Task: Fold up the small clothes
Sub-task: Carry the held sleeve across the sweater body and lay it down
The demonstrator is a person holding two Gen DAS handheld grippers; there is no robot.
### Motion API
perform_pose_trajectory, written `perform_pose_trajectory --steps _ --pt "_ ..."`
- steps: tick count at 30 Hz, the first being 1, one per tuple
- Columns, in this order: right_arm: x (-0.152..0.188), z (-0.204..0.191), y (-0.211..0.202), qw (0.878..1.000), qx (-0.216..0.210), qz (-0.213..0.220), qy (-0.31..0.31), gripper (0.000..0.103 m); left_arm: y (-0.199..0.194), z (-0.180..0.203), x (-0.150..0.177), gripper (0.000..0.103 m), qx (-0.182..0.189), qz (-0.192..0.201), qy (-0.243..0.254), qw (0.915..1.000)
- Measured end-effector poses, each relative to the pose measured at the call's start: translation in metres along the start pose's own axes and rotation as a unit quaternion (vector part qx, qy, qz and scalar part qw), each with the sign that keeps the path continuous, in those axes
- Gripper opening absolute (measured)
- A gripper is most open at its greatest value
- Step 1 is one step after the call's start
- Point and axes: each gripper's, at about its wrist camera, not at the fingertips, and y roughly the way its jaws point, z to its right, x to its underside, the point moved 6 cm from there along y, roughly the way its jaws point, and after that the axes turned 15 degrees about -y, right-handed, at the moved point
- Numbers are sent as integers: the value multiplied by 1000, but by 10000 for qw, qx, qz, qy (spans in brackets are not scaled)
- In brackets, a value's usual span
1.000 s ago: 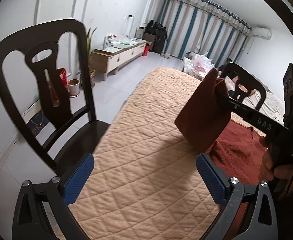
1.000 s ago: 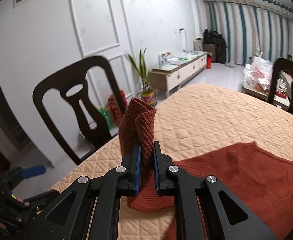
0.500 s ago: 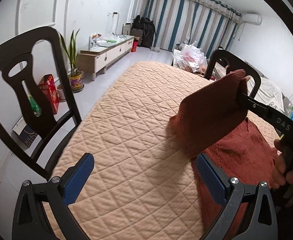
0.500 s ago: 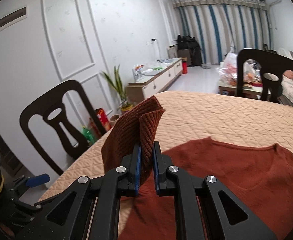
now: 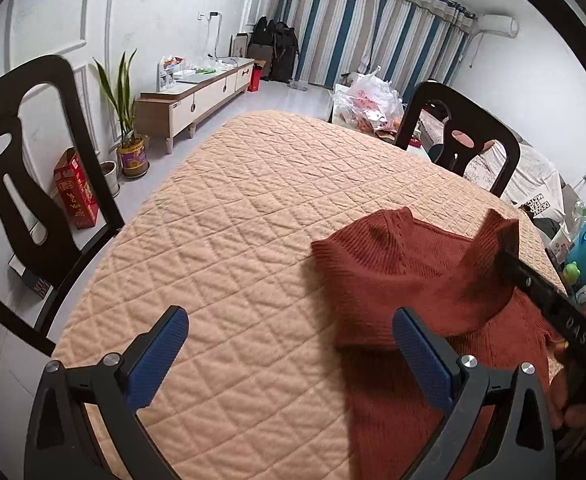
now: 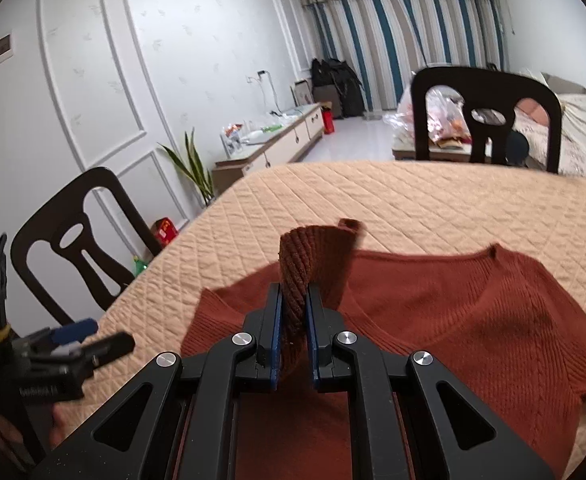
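Observation:
A rust-red knitted sweater [image 6: 473,320] lies on the quilted tan table cover [image 6: 413,200]; it also shows in the left wrist view [image 5: 393,280]. My right gripper [image 6: 293,304] is shut on the sweater's sleeve cuff [image 6: 313,252] and holds it folded over the sweater body, low above it. In the left wrist view the right gripper [image 5: 505,256] shows at the right with the cuff in it. My left gripper [image 5: 289,344] is open and empty, above the cover, left of the sweater's folded edge.
Dark wooden chairs stand at the table's left [image 5: 25,184] and far side [image 5: 461,140]. A low cabinet [image 5: 197,100], a potted plant [image 5: 127,128] and a red box [image 5: 75,192] are on the floor to the left. Bags [image 5: 369,100] lie beyond the table.
My right gripper has carried the sleeve from raised high down and across onto the sweater body. My left gripper has swung right, toward the sweater.

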Motion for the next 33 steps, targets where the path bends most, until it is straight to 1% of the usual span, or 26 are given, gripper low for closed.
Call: perform_pose_trajectory --steps 3,9,12,15,16,18,20,24,26,27,29,31,32,33 --pt "8 12 1 9999 -7 -63 136 11 9 8 1 103 -27 -20 40 10000" --pt "17 22 -4 9997 33 -104 214 11 31 19 3 103 -256 -98 232 9994" --pt "23 27 -4 9993 46 -176 334 11 43 20 7 103 -384 -259 271 9986" --pt "28 33 -3 9986 76 -275 456 11 47 16 9 103 -472 -304 261 9981" --pt "31 36 -1 9978 117 -365 537 12 48 16 9 103 -482 -308 245 9981" --pt "38 42 1 9955 116 -556 763 18 49 12 8 103 -535 -317 225 9978" --pt "43 46 1 9935 53 -653 931 19 50 9 8 103 -573 -331 200 9976" --pt "47 52 -4 9924 305 -750 928 22 52 5 8 103 -590 -380 135 9974" --pt "48 56 -7 9918 420 -741 949 22 52 6 9 103 -604 -372 168 9973" --pt "48 61 -10 9911 543 -718 976 22 52 6 9 103 -603 -380 181 9973" --pt "48 67 -12 9901 611 -688 1061 23 52 6 10 103 -605 -386 172 9973" --pt "47 72 -13 9891 577 -688 1168 37 49 6 10 103 -614 -367 195 9973" --pt "47 74 -12 9888 585 -698 1181 49 47 6 9 103 -628 -342 192 9973" --pt "47 76 -11 9888 606 -709 1167 52 45 6 9 103 -612 -328 204 9974"
